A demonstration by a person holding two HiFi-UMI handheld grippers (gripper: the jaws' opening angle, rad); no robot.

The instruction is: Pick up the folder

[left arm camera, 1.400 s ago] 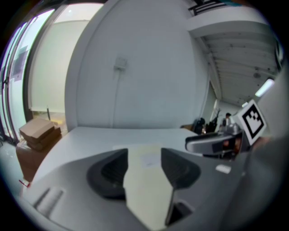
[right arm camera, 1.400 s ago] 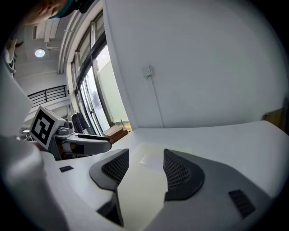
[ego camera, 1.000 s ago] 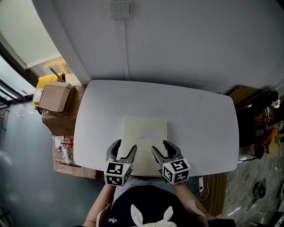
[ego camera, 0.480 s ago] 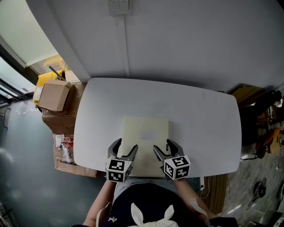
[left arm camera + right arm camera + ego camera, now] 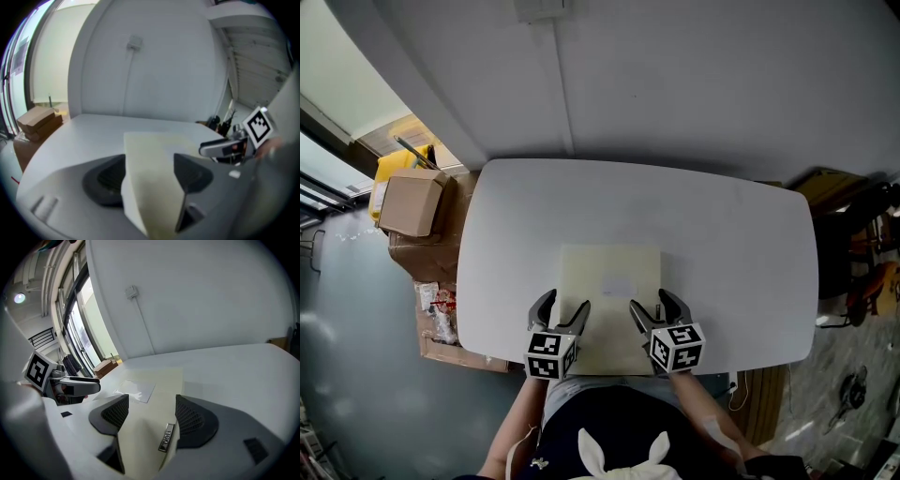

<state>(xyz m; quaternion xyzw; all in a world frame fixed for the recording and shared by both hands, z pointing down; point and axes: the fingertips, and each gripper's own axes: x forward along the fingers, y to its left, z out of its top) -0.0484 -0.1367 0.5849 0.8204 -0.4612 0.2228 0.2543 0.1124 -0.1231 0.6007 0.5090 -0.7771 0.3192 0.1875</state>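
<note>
A cream folder (image 5: 609,281) lies flat on the white table (image 5: 731,253), near the front edge, with a clear label pocket on its cover. My left gripper (image 5: 564,307) hangs over the folder's near left part and my right gripper (image 5: 652,305) over its near right part. Both pairs of jaws are opening. In the left gripper view the folder (image 5: 154,154) runs between the dark pads of the left gripper (image 5: 147,174), which do not press on it. In the right gripper view the folder (image 5: 157,390) likewise lies between the spread pads of the right gripper (image 5: 150,416).
Cardboard boxes (image 5: 412,202) and a yellow object (image 5: 392,176) stand off the table's left side. Dark clutter (image 5: 862,253) sits past the right end. A wall switch (image 5: 546,7) with a cable duct is on the wall behind. The person's body is at the front edge.
Both grippers have sunk toward the folder's near edge and their jaws have spread wider. The folder has not moved.
</note>
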